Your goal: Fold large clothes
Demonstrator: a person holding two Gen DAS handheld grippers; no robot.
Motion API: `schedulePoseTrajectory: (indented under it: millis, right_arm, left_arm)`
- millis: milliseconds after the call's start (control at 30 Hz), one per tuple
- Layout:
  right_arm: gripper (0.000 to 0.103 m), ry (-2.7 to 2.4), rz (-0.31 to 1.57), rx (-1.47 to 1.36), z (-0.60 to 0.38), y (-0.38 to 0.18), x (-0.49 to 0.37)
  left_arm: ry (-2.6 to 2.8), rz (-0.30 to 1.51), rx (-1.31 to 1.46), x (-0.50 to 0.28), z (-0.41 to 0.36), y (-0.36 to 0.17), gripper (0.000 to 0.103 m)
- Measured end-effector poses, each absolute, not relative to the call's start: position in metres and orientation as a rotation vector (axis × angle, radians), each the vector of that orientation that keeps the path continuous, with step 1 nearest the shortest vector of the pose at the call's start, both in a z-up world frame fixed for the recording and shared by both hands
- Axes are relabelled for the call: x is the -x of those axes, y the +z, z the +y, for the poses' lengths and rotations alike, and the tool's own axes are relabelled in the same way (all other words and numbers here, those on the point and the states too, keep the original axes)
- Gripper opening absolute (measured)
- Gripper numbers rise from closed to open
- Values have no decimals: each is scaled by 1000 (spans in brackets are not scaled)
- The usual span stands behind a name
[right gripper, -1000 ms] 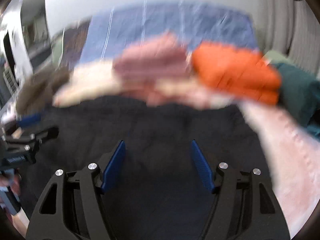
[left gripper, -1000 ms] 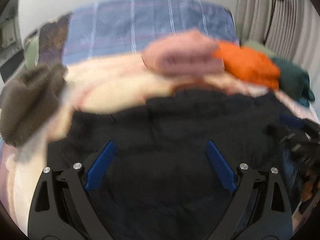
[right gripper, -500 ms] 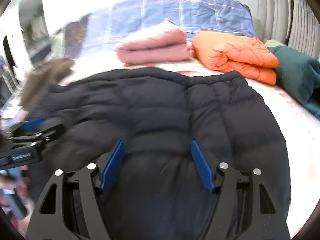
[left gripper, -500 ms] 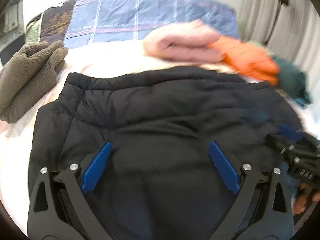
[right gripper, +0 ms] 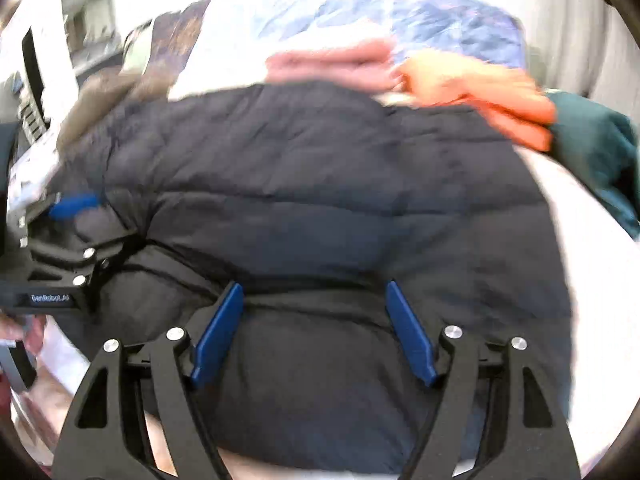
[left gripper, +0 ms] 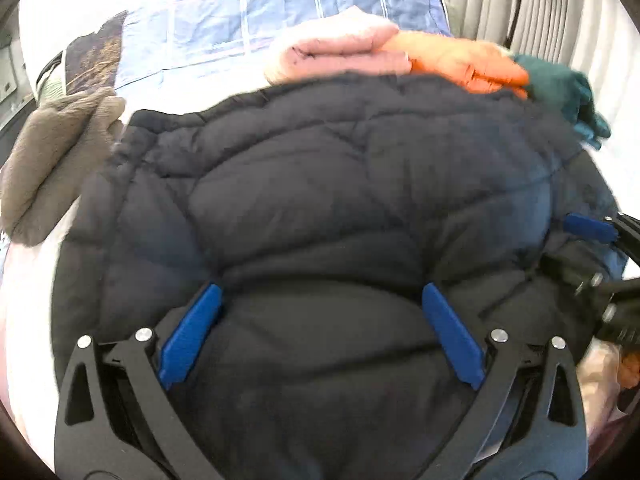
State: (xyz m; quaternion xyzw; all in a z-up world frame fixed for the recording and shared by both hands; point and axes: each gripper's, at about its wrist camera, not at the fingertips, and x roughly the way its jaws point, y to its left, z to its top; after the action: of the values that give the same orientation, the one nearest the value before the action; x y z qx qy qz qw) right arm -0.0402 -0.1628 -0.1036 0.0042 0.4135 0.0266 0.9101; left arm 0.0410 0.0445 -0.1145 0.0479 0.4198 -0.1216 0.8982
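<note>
Grey-brown fleece garment [left gripper: 56, 160]: heaped at far left on the white bed cover [left gripper: 24, 300], its right edge just beside the jacket's left shoulder; black quilted puffer jacket [left gripper: 320, 208]: spread flat across the middle of the bed, filling most of both wrist views, its far edge meeting the folded pile behind it; left gripper [left gripper: 320, 300]: directly over the near half of the jacket, blue fingers [left gripper: 188, 336] spread wide apart with quilted fabric showing between them, nothing clamped, whether the tips touch the cloth cannot be told; right gripper [right gripper: 314, 296]: likewise over the jacket's near hem, to the right of the left gripper, blue fingers [right gripper: 218, 336] apart and holding nothing, a strip of pale bedding visible under the hem at the bottom of its view; in the left wrist view the right gripper appears at the right margin beside the jacket's right edge, blurred; in the right wrist view the left gripper appears at the left margin against the jacket's left side, one blue finger showing; blue plaid bedding [left gripper: 304, 12]: at the head of the bed behind everything; pink folded garment [left gripper: 340, 54]: beyond the jacket, centre; orange folded jacket [left gripper: 468, 62]: touching the pink one on its right; dark teal garment [left gripper: 568, 96]: far right, next to the orange one; pale pleated curtain [left gripper: 540, 8]: upper right.
</note>
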Motion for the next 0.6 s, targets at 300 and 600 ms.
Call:
schedulePoseTrajectory:
  millis: [300,600]
  right_arm:
    - [81,-22,968,-21,-202,-131,43]
    - [81,-48,975,-57,-219,-122,37]
  left_arm:
    - [-228,883,-93,-29,67,-130,101]
    - [-143,829,45,-15,125,-92,101]
